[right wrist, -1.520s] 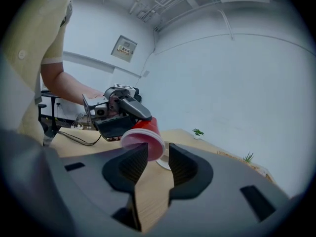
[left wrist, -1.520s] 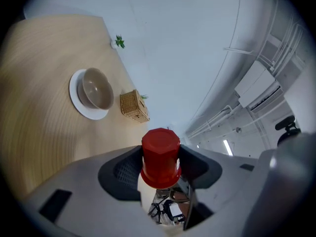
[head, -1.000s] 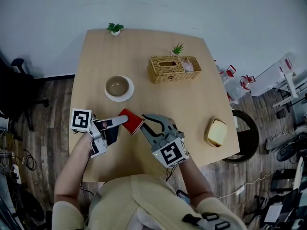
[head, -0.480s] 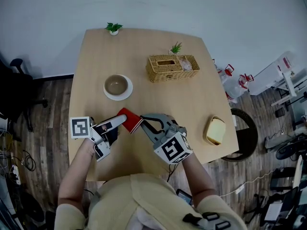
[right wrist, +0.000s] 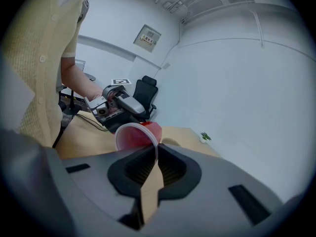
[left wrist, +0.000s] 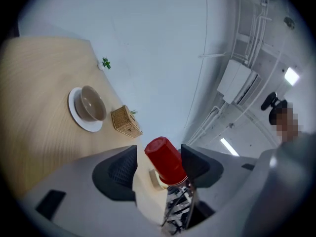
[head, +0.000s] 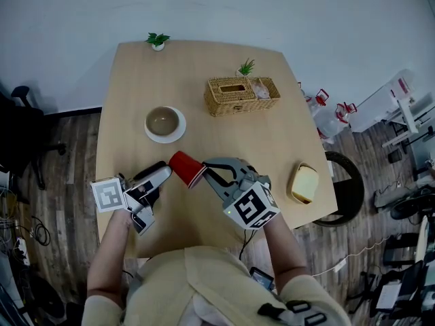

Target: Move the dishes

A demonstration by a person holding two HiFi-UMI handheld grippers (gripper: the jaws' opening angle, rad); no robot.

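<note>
Pinching the red plastic cup [head: 187, 169] by its rim, the right gripper [head: 205, 174], jaws just closing, should hold firm while the left gripper [head: 160, 182], jaws just opening clear of it, backs straight off.

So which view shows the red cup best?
The left gripper view: the red cup is large and central, base and side clear. The right gripper view shows mainly its mouth; the head view, a small top-down glimpse.

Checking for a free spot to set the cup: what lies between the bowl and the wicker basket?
Nothing; in the head view the tabletop between the bowl and the wicker basket is bare.
</note>
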